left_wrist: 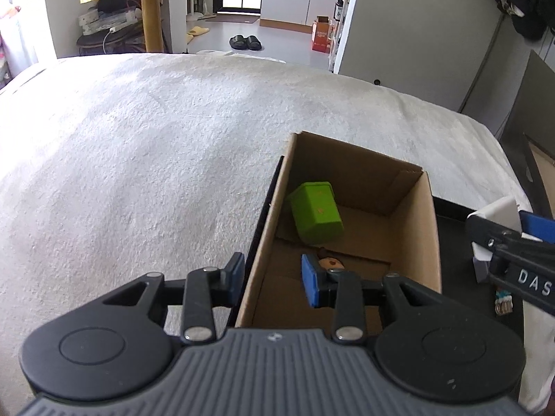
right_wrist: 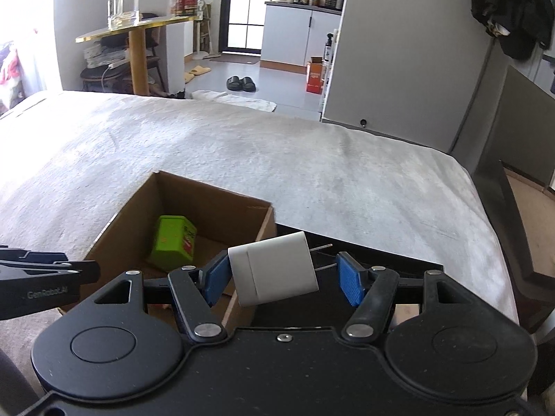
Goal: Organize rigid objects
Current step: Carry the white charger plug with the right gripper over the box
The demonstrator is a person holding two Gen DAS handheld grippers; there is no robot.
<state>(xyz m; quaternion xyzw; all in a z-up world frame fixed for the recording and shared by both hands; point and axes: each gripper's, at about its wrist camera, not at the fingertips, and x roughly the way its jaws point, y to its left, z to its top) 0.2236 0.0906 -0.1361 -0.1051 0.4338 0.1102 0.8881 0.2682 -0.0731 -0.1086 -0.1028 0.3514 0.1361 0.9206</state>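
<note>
- Right tool (right_wrist: pixel 282 279) is spread wide, and the white charger (right_wrist: pixel 274 272) sits between its blue pads: the left pad (right_wrist: pixel 216 282) touches one side, while the right pad (right_wrist: pixel 350 284) stands apart, near the two metal prongs that point toward it. I cannot tell whether the charger is pinched or hangs loose against that one pad.
- Left tool (left_wrist: pixel 274 279) is also spread, and it straddles the near-left wall of the cardboard box (left_wrist: pixel 430 242): one pad (left_wrist: pixel 236 275) is outside over the bed cover, the other (left_wrist: pixel 310 284) inside. It grips nothing that I can see.
- Inside the box, a green block (left_wrist: pixel 317 213) lies tilted near the far-left corner, and a small brownish item (left_wrist: pixel 329 262) sits on the floor just past my left tool's inner pad; it is too hidden to name.
- Around the box, the white bed cover (left_wrist: pixel 138 156) spreads out, with a dark flat surface (right_wrist: pixel 381 256) beside the box on the right.
- As I judge it, the step in hand is dropping the charger into the box. From the right wrist view it sits over the box's near-right corner, so I would carry it further left over the open floor before I let go, well clear of the rim.
- I would lower it first so it cannot bounce out, and keep the left tool steady on the wall so the light box does not slide on the soft cover.
- The prongs could snag the right pad as the charger falls, so I want it clear of them first.
</note>
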